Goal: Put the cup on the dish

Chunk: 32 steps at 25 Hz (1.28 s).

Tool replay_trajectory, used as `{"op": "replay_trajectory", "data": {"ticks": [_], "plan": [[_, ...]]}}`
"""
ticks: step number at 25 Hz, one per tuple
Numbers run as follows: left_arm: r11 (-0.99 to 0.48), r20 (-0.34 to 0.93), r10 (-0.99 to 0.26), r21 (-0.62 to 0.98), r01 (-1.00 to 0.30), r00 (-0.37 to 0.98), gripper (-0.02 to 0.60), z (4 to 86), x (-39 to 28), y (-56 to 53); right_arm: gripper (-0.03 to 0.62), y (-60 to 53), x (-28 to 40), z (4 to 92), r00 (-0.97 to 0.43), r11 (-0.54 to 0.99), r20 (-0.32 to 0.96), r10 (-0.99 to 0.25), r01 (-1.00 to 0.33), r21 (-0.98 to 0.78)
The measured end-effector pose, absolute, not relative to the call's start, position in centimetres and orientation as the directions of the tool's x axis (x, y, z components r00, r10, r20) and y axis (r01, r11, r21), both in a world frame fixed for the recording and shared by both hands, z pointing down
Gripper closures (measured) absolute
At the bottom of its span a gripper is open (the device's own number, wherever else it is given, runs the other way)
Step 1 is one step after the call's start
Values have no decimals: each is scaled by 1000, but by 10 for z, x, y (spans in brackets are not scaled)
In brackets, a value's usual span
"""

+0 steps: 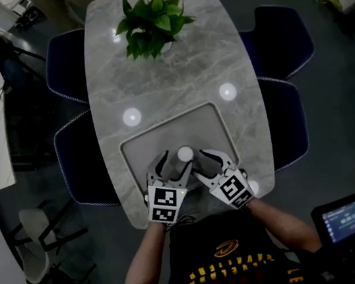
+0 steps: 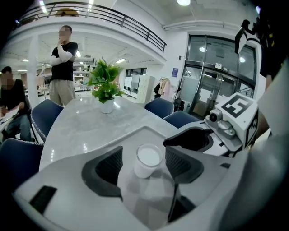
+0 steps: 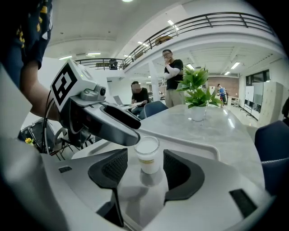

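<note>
A small white cup stands upright on the grey raised-rim dish near the table's front edge. My left gripper is open just left of the cup, and my right gripper is open just right of it. The left gripper view shows the cup between the left gripper's dark pads, with a small gap on each side. The right gripper view shows the cup between the right gripper's pads, likewise apart from them. One finger of the left gripper reaches over beside the rim.
A potted green plant sits at the far end of the marble table. Dark blue chairs flank both sides. People stand and sit beyond the table. A small screen is at my lower right.
</note>
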<state>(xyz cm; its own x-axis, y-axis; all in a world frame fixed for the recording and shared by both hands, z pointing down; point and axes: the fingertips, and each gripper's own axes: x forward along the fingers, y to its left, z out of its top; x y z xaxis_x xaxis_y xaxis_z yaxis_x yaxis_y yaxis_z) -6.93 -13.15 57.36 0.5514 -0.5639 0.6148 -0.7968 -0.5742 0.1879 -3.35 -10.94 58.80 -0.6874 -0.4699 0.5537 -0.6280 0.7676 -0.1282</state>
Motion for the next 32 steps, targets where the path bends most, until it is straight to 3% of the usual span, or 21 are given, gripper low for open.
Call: {"op": "replay_trajectory", "data": {"ticks": [12, 13, 14, 17, 24, 27, 32], "plan": [[-508, 476, -704, 182, -842, 527, 284, 512, -82, -114, 345, -106, -21, 544, -718, 732, 451, -530, -656, -184], [-503, 463, -712, 188, -844, 528, 284, 503, -84, -109, 385, -102, -20, 534, -718, 724, 436, -543, -663, -190], [-500, 449, -718, 198, -843, 532, 285, 494, -85, -105, 474, -100, -18, 524, -717, 714, 419, -557, -671, -200], [-509, 400, -728, 230, -829, 558, 287, 470, -83, -96, 571, -99, -13, 500, -725, 692, 370, -581, -679, -245], [-574, 284, -720, 271, -773, 634, 449, 426, -63, -75, 588, -97, -13, 449, -761, 690, 257, -596, -649, -321], [-559, 275, -727, 297, -774, 630, 574, 414, -60, -70, 588, -99, -13, 426, -743, 712, 247, -621, -668, -219], [-519, 271, -744, 340, -784, 610, 580, 411, -58, -64, 588, -93, -21, 400, -726, 739, 235, -647, -673, -44]]}}
